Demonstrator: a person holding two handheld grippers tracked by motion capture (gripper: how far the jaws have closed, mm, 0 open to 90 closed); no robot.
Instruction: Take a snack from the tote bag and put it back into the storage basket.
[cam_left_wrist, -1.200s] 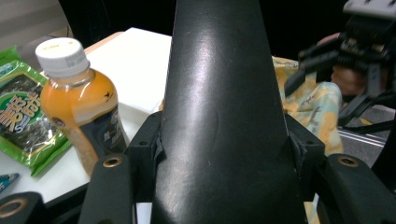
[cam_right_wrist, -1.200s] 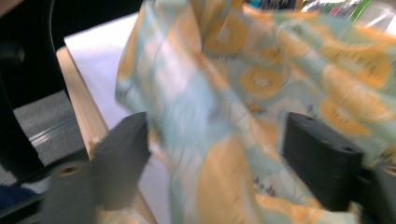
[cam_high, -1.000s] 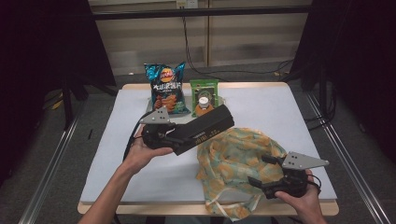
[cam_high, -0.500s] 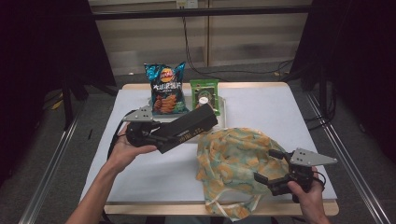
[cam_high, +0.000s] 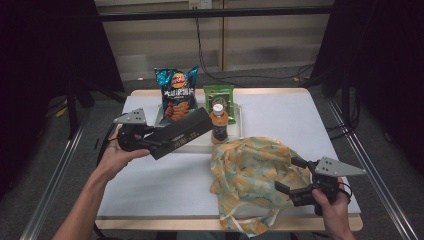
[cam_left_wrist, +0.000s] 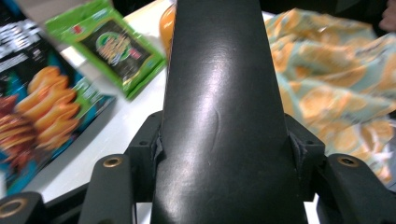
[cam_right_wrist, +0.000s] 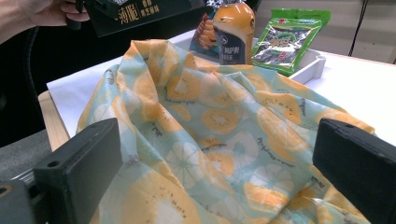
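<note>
The left gripper (cam_high: 150, 141) is clamped on a long black box (cam_high: 181, 133), holding it level above the table (cam_high: 150, 180), the box's free end pointing toward two o'clock. In the left gripper view the box (cam_left_wrist: 219, 116) runs straight up between the jaws, both pads pressed to its sides. That free end hangs just in front of the chip bag (cam_high: 176, 93) and just beside the orange bottle (cam_high: 218, 122), so room is tight there; the bottle sits at three o'clock from the box tip. Behind the bottle at twelve o'clock leans the green packet (cam_high: 219, 98), and all three stand in a shallow white tray (cam_high: 239, 120).

Over to the right gripper (cam_high: 292, 176): its jaws have just been opening and now stand wide, released, with nothing pinched. Through the right gripper view the patterned cloth bag (cam_right_wrist: 219, 140) spreads in front of the two jaws, its folds lying between them but unpressed. From the high view the bag (cam_high: 250, 172) lies crumpled at the table's five o'clock corner, its lower hem and straps spilling over the near edge.

Open room: the white surface at seven o'clock, under the held box, is bare right to the near edge, and the far right quarter around two o'clock is free too. The left gripper itself sits close to the table's left edge.
</note>
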